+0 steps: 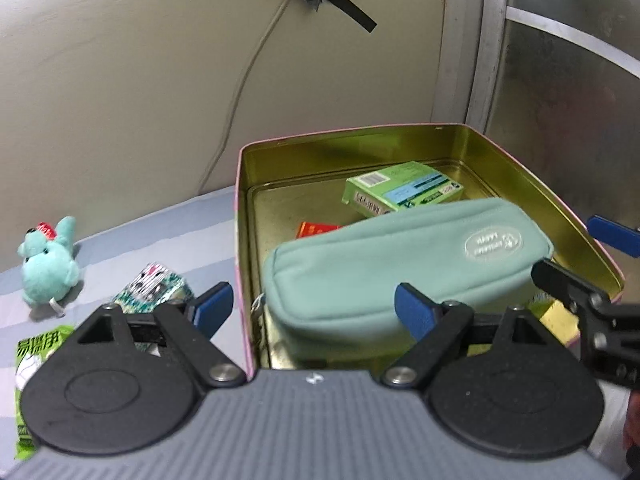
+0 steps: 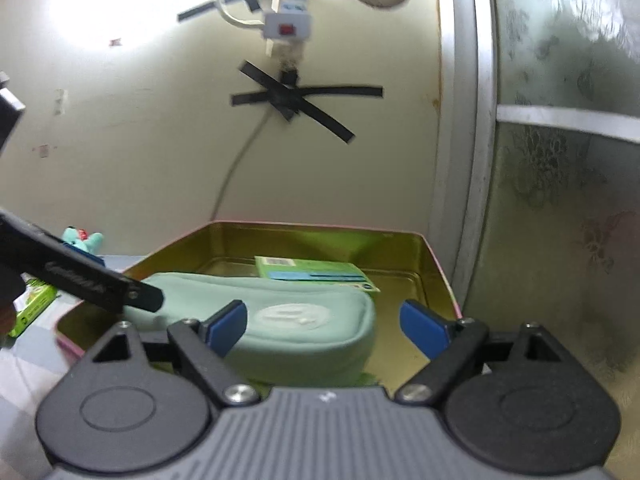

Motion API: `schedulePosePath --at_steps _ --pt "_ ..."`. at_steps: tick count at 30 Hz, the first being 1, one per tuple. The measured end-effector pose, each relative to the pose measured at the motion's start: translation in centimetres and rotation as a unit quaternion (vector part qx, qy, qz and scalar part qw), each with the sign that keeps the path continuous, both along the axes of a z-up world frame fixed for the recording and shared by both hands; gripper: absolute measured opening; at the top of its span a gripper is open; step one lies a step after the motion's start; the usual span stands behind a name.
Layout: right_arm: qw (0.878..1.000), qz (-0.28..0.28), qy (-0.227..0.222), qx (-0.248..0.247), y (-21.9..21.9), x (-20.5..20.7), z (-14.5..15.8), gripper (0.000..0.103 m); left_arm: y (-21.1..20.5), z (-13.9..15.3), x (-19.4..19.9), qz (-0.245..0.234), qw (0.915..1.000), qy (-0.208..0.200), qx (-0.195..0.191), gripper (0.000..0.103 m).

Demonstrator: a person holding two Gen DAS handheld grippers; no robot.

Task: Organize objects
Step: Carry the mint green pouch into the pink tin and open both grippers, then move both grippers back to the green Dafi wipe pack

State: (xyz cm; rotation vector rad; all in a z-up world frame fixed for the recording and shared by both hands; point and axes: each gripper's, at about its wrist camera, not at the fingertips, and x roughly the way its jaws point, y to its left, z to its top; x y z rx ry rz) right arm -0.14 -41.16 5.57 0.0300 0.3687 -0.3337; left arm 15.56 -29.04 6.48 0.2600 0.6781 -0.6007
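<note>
A mint green zip pouch (image 1: 400,256) lies inside an open gold-lined tin box (image 1: 520,168), over a green carton (image 1: 400,190) and a red packet (image 1: 316,229). My left gripper (image 1: 314,312) is open, its fingers apart just in front of the pouch's near edge. My right gripper (image 2: 326,326) is open above the pouch (image 2: 304,320) in the tin (image 2: 320,236); it also shows at the right of the left wrist view (image 1: 600,256). The green carton (image 2: 312,272) lies behind the pouch.
A teal plush toy (image 1: 48,268), a patterned packet (image 1: 154,288) and a green snack bag (image 1: 32,352) lie on the striped cloth left of the tin. A wall with a taped cable stands behind. A metal-framed frosted panel (image 2: 560,160) stands at the right.
</note>
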Motion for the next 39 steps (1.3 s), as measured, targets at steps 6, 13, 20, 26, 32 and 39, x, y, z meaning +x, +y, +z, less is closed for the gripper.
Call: schedulePosePath --at_steps 6,13,20,26,32,39 --pt "1.0 0.018 -0.024 0.006 3.4 -1.9 0.3 0.088 1.7 0.4 -1.8 -0.003 0.9998 -0.021 0.001 0.09" --pt "0.999 0.03 -0.033 0.022 5.6 -2.6 1.2 0.088 4.0 1.2 -3.3 -0.002 0.9994 -0.035 -0.006 0.09" --pt "0.997 0.063 -0.03 0.014 8.5 -2.0 2.0 0.088 8.0 0.9 -3.1 0.013 0.9994 0.014 -0.029 0.09" --pt "0.993 0.117 -0.025 0.016 12.2 -0.4 2.0 0.088 14.2 -0.6 -2.5 0.05 0.9978 0.03 -0.03 0.09" --pt "0.982 0.186 0.014 0.021 17.1 3.1 0.1 0.089 23.1 -2.7 -1.1 0.125 0.9904 0.044 -0.038 0.09" --pt "0.964 0.251 0.072 0.044 21.2 8.0 -2.3 0.089 30.6 -4.1 1.8 0.207 0.9726 0.075 -0.074 0.09"
